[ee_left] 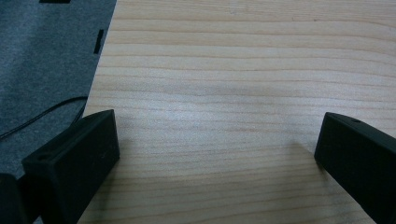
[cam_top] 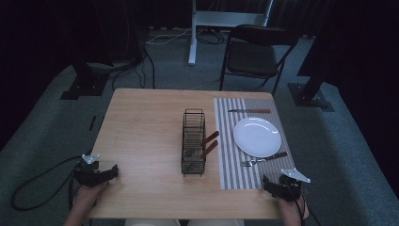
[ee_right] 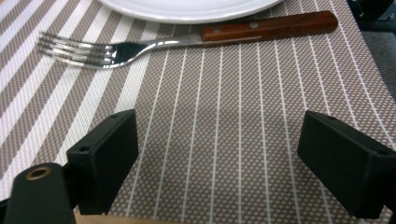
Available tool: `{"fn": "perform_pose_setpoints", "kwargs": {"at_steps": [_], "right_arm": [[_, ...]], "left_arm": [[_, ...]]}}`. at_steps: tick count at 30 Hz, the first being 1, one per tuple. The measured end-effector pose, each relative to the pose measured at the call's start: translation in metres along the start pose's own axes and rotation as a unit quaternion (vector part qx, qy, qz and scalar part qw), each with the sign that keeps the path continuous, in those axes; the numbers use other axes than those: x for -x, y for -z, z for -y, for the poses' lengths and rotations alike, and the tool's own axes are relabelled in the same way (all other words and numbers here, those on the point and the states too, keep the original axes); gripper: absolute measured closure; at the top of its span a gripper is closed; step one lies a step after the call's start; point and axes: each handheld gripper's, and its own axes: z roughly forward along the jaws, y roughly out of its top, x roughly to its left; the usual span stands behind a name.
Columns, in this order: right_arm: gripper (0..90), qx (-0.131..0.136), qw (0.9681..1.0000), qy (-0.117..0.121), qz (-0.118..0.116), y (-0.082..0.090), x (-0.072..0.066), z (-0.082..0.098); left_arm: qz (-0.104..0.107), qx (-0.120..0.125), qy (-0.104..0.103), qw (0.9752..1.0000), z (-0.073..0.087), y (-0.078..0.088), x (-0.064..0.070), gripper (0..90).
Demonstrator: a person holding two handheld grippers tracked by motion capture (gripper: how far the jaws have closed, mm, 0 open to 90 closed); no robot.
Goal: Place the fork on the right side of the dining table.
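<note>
My left gripper (ee_left: 217, 144) and right gripper (ee_right: 217, 149) both sit spread wide, holding nothing. A wood-handled fork (ee_right: 187, 39) lies just beside the white plate (ee_right: 187, 9) on the striped placemat (ee_right: 233, 116). The wire caddy (cam_top: 193, 141) holds maybe two more handles.

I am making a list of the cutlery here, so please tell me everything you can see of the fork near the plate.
The fork has a shiny metal head with four tines and a reddish-brown wooden handle with two small rivets. It lies flat on the striped placemat, along the near edge of the white plate, between the plate and the right gripper. In the high view its tines point to the left and its handle to the right. The handle runs close beside the plate's rim. The right gripper's open fingers are short of it, not touching.
</note>
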Motion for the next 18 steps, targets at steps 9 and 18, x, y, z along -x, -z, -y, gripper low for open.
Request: {"fn": "perform_pose_setpoints", "kwargs": {"at_steps": [9, 18], "right_arm": [[12.1, 0.01, 0.9997, -0.013, 0.016, 0.006, -0.004, 0.005], [12.1, 0.017, 0.9968, -0.042, 0.065, 0.011, 0.001, 0.015]], "left_arm": [[0.0, 0.0, 0.0, 1.0, 0.0, 0.0, 0.0, 0.2], [0.0, 0.0, 0.0, 1.0, 0.0, 0.0, 0.0, 0.2]]}}
